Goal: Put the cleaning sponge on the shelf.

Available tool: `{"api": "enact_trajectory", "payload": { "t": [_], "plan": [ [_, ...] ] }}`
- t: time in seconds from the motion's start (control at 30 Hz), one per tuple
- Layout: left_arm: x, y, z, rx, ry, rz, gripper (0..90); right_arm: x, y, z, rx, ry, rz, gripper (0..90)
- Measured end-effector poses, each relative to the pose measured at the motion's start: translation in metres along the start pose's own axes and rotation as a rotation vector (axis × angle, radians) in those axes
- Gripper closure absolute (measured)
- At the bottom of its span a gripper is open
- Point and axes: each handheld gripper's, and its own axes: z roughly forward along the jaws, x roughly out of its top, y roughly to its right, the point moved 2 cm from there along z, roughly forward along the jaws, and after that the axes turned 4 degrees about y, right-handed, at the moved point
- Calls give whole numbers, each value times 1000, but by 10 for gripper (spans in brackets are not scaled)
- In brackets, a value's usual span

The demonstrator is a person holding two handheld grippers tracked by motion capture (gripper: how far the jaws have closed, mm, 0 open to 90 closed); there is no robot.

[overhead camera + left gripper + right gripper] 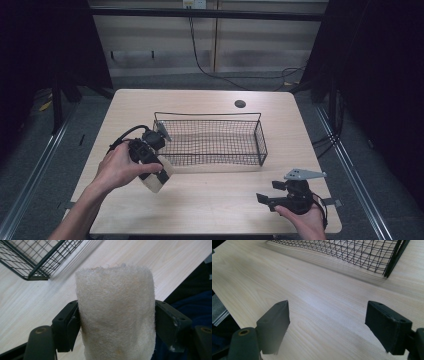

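My left gripper (159, 175) is shut on a cream fibrous pad (159, 179), held just above the table near the front left corner of a black wire basket (260, 135). In the left gripper view the pad (115, 312) stands up between the two black jaws, which press its sides, and the basket's corner (37, 277) lies beyond at upper left. My right gripper (265, 199) is open near the table's front right edge, held by a hand, with nothing between its jaws. Its own view shows bare wood between the jaws and the basket's mesh wall (352, 255) ahead.
The light wooden table (210, 200) has a round dark grommet (240, 104) at the back, behind the basket. The basket looks empty. Dark floor and metal rails surround the table, and cables hang at the back wall.
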Motion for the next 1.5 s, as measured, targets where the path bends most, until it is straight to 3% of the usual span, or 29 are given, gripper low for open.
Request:
{"api": "enact_trajectory", "payload": {
  "t": [0.2,0.57,0.87,0.93,1.03,1.07,1.1,1.23,1.5],
  "plan": [
    [3,-2,-5,-21,17,2,269,0,1,0,3,2,-1,194],
    [20,2,-29,5,27,40,269,0,1,1,3,0,2,192],
    [34,-7,-40,11,20,22,270,0,1,0,3,-7,1,192],
    [37,-14,-43,2,45,-16,270,-1,1,0,3,-8,4,192],
    [40,-20,-44,4,54,-29,270,0,0,0,4,-8,2,192],
    [42,-24,-43,3,58,-67,270,0,0,0,4,-8,2,192],
    [42,-24,-43,3,58,-67,270,0,0,0,4,-8,2,192],
    [48,-34,-41,-1,74,-132,270,-1,0,0,6,-11,7,192],
    [58,-43,-41,-12,91,-200,270,-1,0,0,7,-12,6,191]
  ]
}}
